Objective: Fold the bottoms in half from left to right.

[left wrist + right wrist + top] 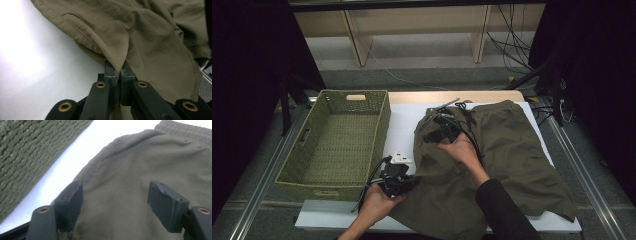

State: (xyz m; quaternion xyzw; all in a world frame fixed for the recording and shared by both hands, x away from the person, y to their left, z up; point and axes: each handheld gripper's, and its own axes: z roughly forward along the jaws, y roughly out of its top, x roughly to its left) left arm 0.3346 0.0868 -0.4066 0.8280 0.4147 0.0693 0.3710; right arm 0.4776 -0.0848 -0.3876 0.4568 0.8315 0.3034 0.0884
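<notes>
Olive-green cloth shorts (492, 160) lie spread on the white table top (404, 127), to the right of the woven basket (337, 142). From the high view, the left gripper (404, 181) is at the near left edge of the shorts, and the right gripper (439, 131) rests over their upper left part, near the waistband. This view does not make clear how the jaws stand. The left gripper view gives it: the two black jaws are pressed together on a pinched fold of the shorts (140, 37), and the cloth rises from them like a small tent above the white surface (37, 62). The right gripper view shows its jaws standing wide apart over the flat fabric (120, 182), gripping nothing, with the elastic waistband (185, 128) at the top and the basket weave (30, 150) at the left
</notes>
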